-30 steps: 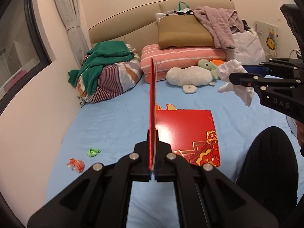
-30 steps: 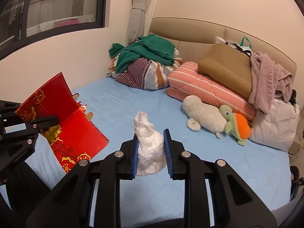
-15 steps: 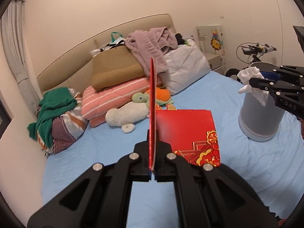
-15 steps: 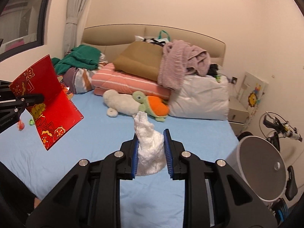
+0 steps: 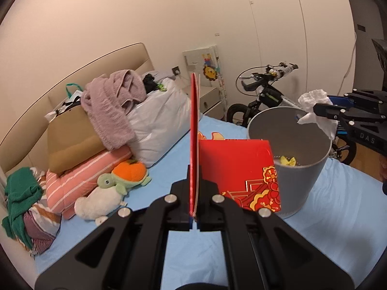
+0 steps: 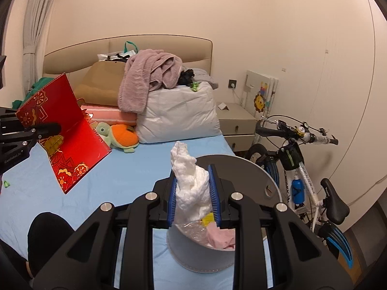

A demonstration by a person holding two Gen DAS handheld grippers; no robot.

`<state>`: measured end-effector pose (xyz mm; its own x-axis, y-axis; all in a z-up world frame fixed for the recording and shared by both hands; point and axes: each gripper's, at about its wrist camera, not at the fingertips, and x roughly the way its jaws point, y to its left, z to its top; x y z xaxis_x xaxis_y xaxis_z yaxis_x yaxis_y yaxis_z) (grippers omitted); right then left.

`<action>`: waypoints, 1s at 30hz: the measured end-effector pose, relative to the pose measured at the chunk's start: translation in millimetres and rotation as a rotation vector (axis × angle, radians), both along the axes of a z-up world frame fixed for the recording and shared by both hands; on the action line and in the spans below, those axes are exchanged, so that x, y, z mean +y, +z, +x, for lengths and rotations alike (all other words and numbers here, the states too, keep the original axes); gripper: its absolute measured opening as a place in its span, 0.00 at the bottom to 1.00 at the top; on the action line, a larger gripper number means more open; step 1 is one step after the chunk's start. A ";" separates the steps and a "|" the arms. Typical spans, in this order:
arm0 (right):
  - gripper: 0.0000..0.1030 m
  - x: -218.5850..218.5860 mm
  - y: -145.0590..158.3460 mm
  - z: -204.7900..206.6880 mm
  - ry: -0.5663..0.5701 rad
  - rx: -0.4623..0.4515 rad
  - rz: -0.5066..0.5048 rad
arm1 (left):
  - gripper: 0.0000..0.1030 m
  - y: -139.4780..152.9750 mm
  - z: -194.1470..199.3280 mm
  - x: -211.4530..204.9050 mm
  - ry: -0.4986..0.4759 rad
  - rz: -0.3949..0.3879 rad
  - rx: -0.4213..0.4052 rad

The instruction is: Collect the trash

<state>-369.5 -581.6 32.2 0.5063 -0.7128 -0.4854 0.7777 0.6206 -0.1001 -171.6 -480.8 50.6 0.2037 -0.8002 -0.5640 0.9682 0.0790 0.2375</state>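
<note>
In the right wrist view my right gripper (image 6: 193,176) is shut on a crumpled white tissue (image 6: 185,162), hanging over the mouth of a grey round bin (image 6: 200,256) that stands on the blue bed. The bin holds pink paper (image 6: 222,238), clear plastic and a yellow wrapper (image 5: 287,161). My left gripper (image 5: 194,193) is shut on the edge of a folded red card (image 5: 237,169) with gold patterns, held just left of the bin (image 5: 290,133). From the left wrist view, the right gripper (image 5: 324,113) and its tissue (image 5: 314,99) hang above the bin's far rim.
A bicycle (image 6: 295,149) stands beside the bed behind the bin, next to a nightstand (image 6: 237,120). Pillows, a towel and a plush turtle (image 6: 121,137) pile up at the headboard. A person's dark-clad knee (image 6: 48,232) rests on the bed. A small green scrap (image 6: 6,183) lies far left.
Both grippers swung right, away from the window side of the bed to the bin. The tissue now hangs over the bin's mouth. Both grips are unchanged.
</note>
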 end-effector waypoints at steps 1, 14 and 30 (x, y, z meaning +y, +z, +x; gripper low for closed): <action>0.22 -6.1 2.6 -5.9 -0.013 0.000 -0.001 | 0.02 2.8 -6.9 -10.5 -0.022 0.000 0.004; 0.22 -68.5 3.4 -46.1 -0.096 -0.034 0.083 | 0.04 -17.6 -74.3 -117.8 -0.237 0.105 0.052; 0.46 -102.4 -20.2 -40.6 -0.121 -0.055 0.187 | 0.79 -58.1 -90.7 -145.0 -0.289 0.153 0.015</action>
